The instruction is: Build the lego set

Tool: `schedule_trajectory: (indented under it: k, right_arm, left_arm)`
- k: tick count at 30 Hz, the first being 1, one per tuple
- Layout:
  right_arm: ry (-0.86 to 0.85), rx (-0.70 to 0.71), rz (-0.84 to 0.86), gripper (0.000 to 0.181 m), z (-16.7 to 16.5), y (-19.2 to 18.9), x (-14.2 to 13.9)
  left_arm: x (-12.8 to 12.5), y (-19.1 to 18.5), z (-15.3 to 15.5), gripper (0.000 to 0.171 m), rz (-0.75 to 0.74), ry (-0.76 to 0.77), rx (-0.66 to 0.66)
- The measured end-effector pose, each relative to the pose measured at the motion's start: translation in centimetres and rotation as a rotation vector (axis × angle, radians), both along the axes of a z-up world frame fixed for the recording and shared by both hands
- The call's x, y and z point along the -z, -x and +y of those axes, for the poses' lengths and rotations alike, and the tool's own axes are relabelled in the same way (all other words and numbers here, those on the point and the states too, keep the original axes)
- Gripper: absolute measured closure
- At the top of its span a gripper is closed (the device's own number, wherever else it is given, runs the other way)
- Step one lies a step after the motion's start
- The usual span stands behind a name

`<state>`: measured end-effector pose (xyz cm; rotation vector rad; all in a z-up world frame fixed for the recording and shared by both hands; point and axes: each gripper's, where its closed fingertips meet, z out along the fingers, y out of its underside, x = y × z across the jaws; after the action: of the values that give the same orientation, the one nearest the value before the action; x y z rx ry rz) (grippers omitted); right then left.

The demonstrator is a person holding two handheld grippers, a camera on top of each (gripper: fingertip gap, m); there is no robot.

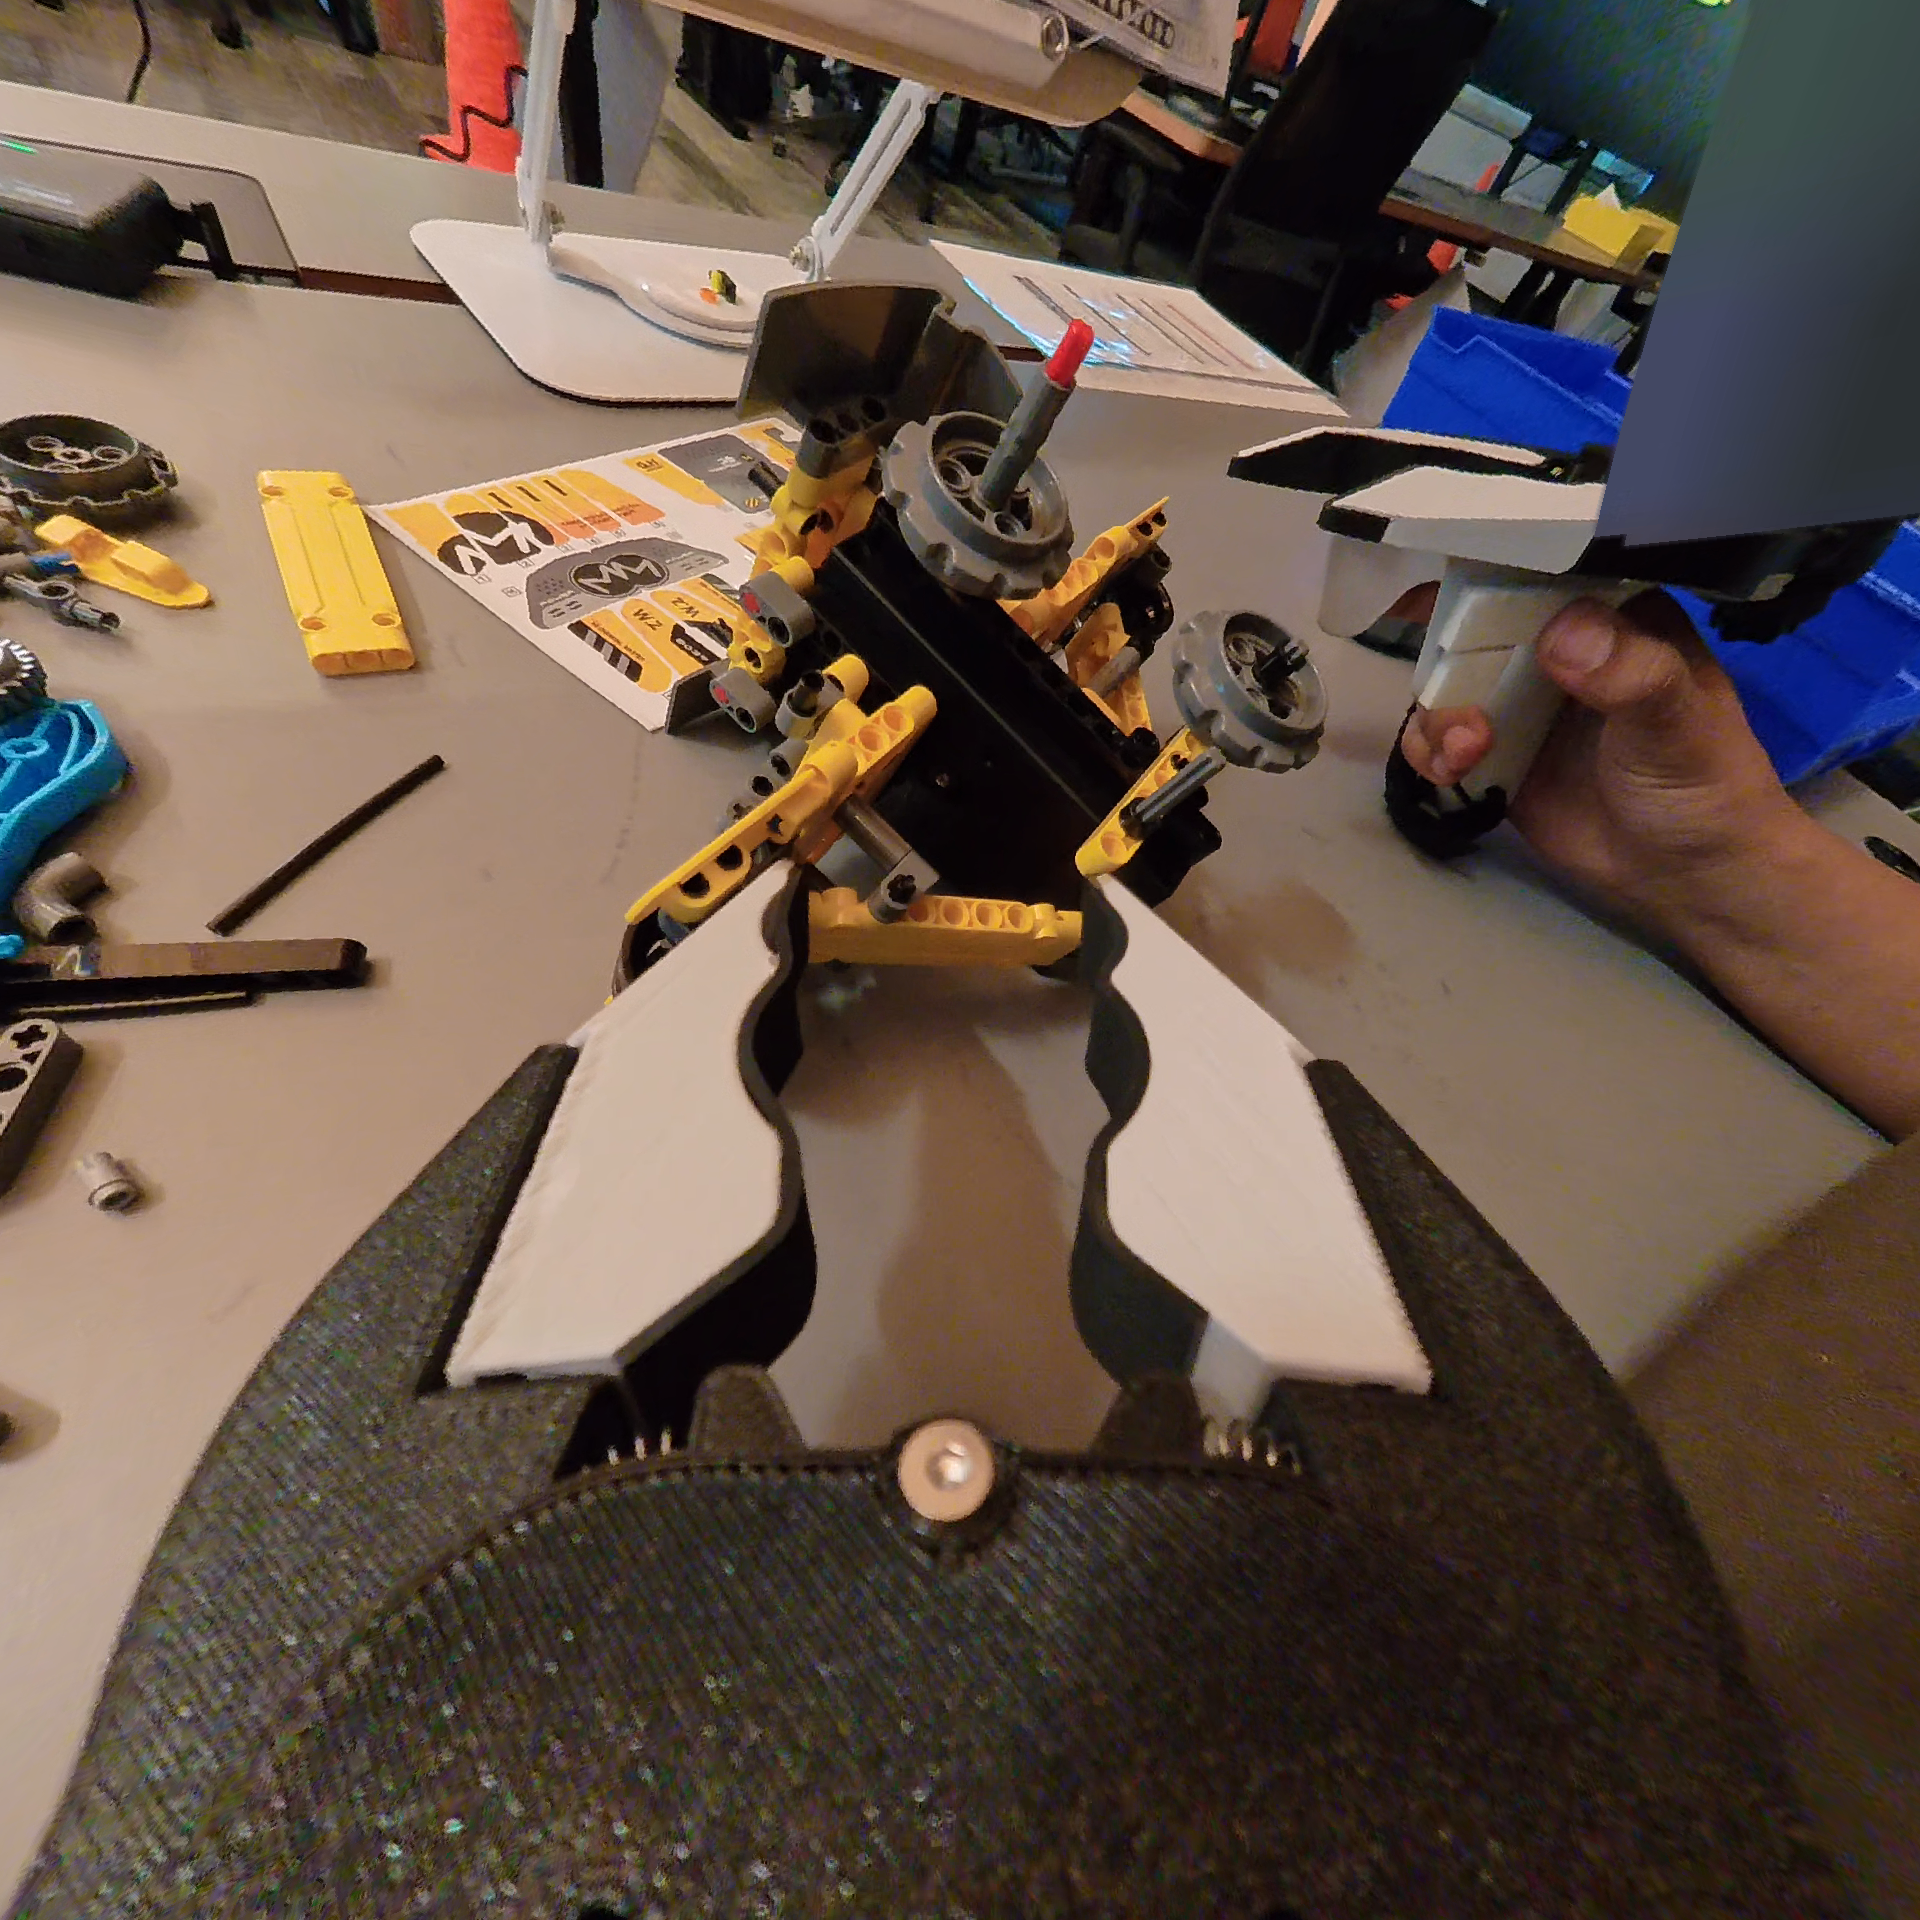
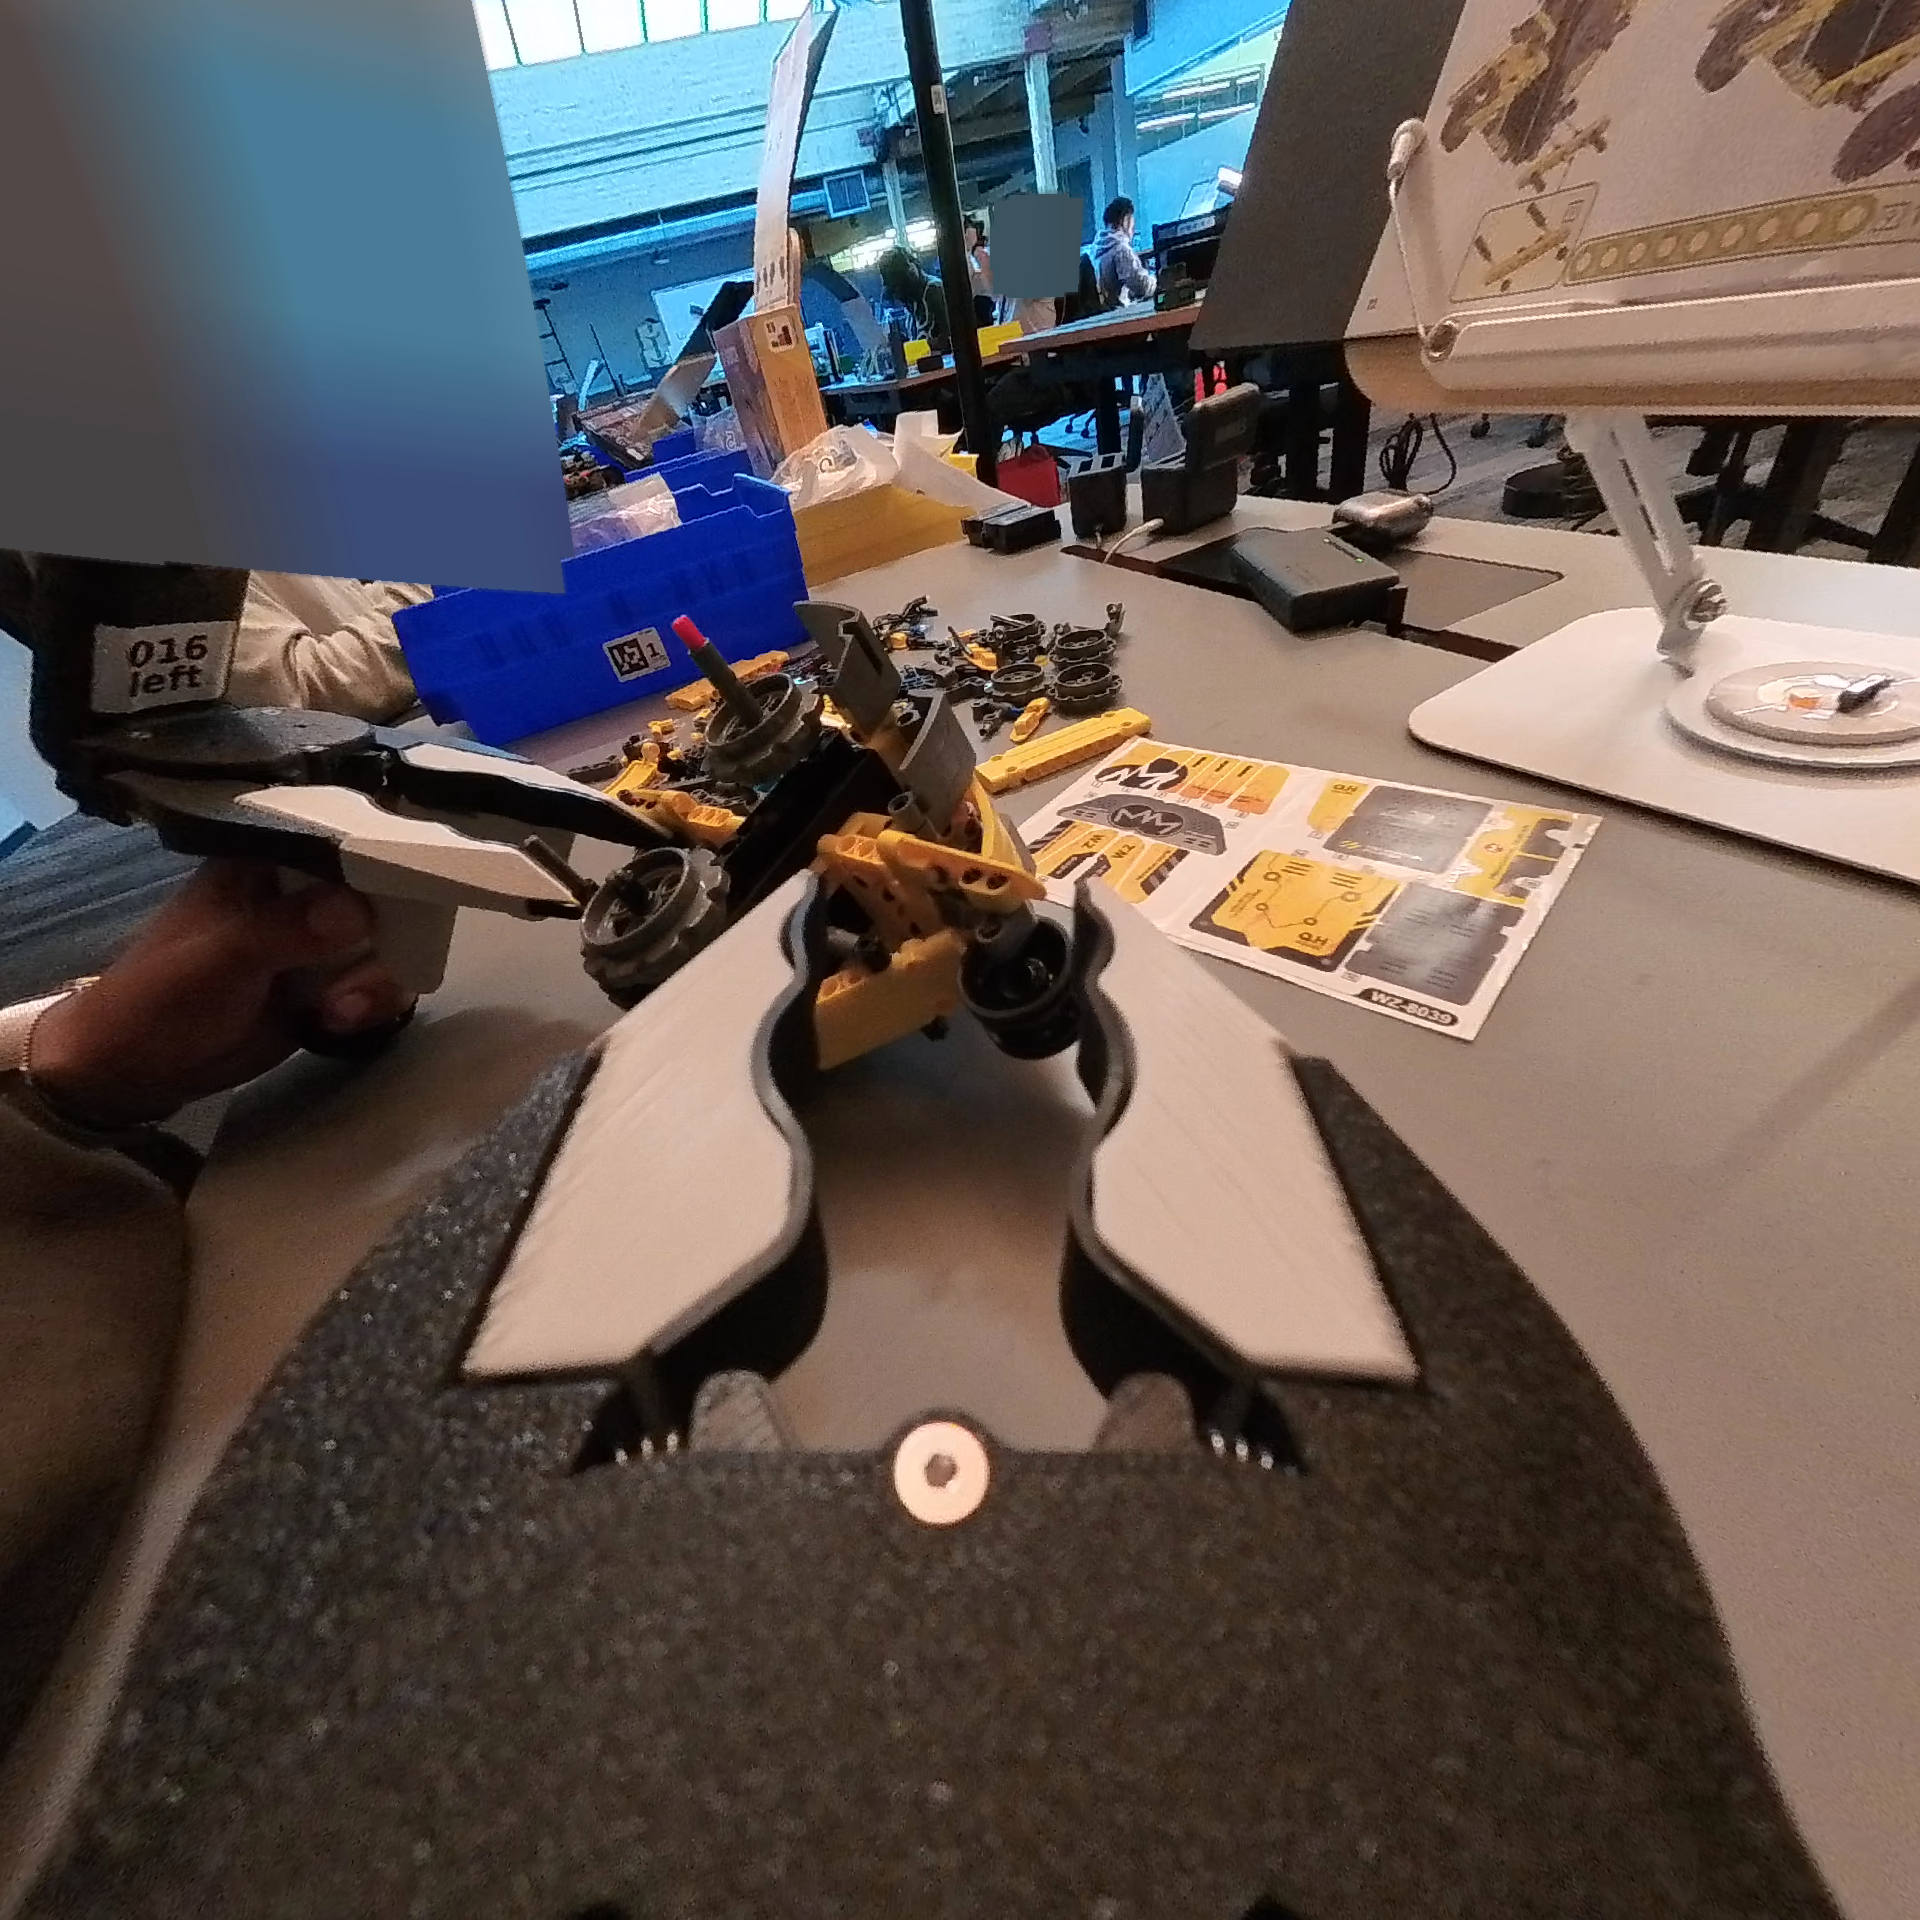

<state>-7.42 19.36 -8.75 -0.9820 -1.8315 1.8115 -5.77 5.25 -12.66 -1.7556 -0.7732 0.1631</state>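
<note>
Grey tabletop [image 1: 1351,1039] in a busy workshop, and tipped up on it is a half-built yellow and black brick vehicle [image 1: 966,665], wheels and a red-tipped axle poking up. The left claw [image 1: 945,894] is closed partway onto the yellow beams at its low end and has it clamped. The right claw [image 2: 940,894] sits just beside the other side, fingers spread and gripping nothing, with a sticker sheet [image 2: 1299,873], a blue bin [image 2: 582,644] and a loose yellow panel [image 1: 332,566] lying around.
</note>
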Motion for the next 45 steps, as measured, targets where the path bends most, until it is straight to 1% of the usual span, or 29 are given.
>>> schedule_trajectory:
  k: [7, 11, 15, 19, 24, 31, 35, 38, 45]
  right_arm:
    - [-0.012, 0.016, 0.018, 0.134, 0.1, 0.0, -0.2]
    - [-0.011, 0.021, 0.013, 0.134, 0.1, 0.0, -0.1]
    - [0.018, 0.025, 0.019, 0.134, 0.5, 0.1, -0.4]
    - [0.046, 0.031, 0.013, 0.134, 0.8, 0.2, -0.6]
    - [0.048, 0.030, 0.006, 0.133, 0.8, 0.2, -0.5]
    - [0.059, 0.032, 0.004, 0.134, 1.0, 0.2, -0.6]
    - [0.056, 0.031, 0.007, 0.134, 1.0, 0.2, -0.6]
    - [0.048, 0.030, 0.009, 0.133, 0.9, 0.2, -0.6]
    - [0.054, 0.032, 0.003, 0.133, 0.9, 0.3, -0.5]
  left_arm:
    - [-0.3, 0.0, -0.1, 0.120, 0.016, -0.010, -0.009]
    - [-1.1, 0.0, -0.7, 0.122, 0.015, -0.083, -0.017]
    - [-1.6, 0.4, -2.2, 0.129, -0.018, -0.135, -0.038]
    - [-2.6, 1.5, -4.5, 0.127, 0.013, -0.144, -0.098]
    - [-2.8, 2.5, -6.3, 0.127, 0.035, -0.110, -0.140]
    - [-2.3, 2.6, -6.6, 0.125, 0.030, -0.086, -0.146]
    - [-2.2, 3.2, -7.7, 0.126, 0.039, -0.060, -0.176]
    - [-2.3, 3.9, -9.1, 0.126, 0.052, -0.034, -0.220]
    - [-2.7, 6.0, -13.9, 0.134, 0.078, 0.042, -0.361]
